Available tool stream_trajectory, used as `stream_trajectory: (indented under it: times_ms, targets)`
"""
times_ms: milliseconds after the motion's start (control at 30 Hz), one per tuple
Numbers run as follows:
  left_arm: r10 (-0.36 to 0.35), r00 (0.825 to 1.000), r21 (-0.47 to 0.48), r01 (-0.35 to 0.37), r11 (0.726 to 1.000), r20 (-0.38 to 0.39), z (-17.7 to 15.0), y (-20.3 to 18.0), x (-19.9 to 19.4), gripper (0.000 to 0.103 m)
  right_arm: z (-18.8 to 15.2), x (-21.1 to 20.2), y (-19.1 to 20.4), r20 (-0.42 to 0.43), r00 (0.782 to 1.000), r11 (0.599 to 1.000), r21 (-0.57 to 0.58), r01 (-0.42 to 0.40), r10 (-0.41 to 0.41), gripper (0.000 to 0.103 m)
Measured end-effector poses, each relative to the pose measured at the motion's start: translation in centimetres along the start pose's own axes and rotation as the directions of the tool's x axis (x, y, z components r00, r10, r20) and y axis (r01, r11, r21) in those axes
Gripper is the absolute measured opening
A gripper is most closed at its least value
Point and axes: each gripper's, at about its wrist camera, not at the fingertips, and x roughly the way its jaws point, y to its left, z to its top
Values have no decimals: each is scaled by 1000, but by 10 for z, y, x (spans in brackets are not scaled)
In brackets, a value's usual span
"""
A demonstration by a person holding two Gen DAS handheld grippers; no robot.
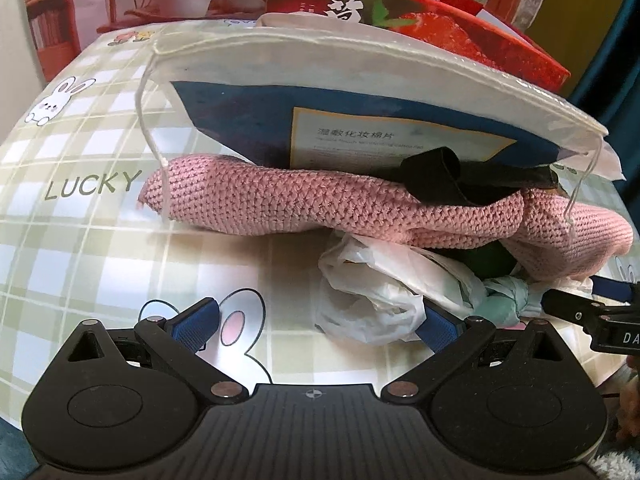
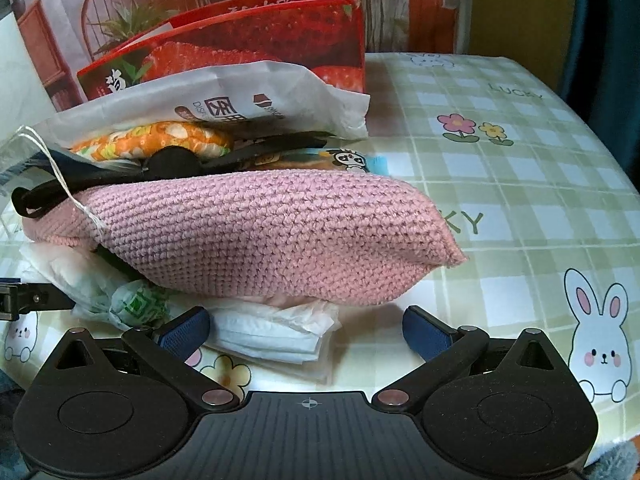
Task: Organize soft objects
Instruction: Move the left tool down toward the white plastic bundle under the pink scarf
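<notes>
A pile of soft things lies on the checked tablecloth. A pink knitted piece [image 1: 320,208] [image 2: 256,236] is in the middle of it. On top lie a clear drawstring bag of cotton pads [image 1: 360,92], a black strap [image 1: 452,184] [image 2: 160,164], an orange patterned packet [image 2: 160,140] and a white paper bag [image 2: 224,96]. Beneath are crumpled white plastic bags [image 1: 372,300] and folded white tissues [image 2: 276,336]. My left gripper [image 1: 316,320] is open, its right finger touching the plastic. My right gripper [image 2: 304,332] is open, with the tissues between its fingers.
A red strawberry-print bag [image 1: 460,36] [image 2: 248,44] stands behind the pile. The tablecloth [image 2: 520,168] with rabbits and flowers stretches right of the pile. The right gripper shows at the left wrist view's right edge [image 1: 592,316], the left one at the right wrist view's left edge [image 2: 28,296].
</notes>
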Motion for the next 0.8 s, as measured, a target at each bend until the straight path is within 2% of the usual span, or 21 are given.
stream_trajectory:
  times_ms: [533, 667, 733, 800]
  targets:
    - [65, 998, 120, -63, 991, -8, -7, -25, 21, 103, -2, 5, 12, -18, 999, 997, -63, 47, -48, 103]
    - [3, 1000, 90, -2, 996, -14, -6, -19, 17, 103, -4, 7, 17, -19, 997, 993, -95, 73, -75, 103]
    - [-67, 998, 50, 67, 996, -10, -5, -13, 15, 102, -4, 8, 21, -26, 996, 990, -115, 85, -88, 103]
    - [-151, 988, 11, 151, 988, 2, -5, -5, 14, 94, -4, 7, 18, -26, 997, 992, -106, 72, -75, 103]
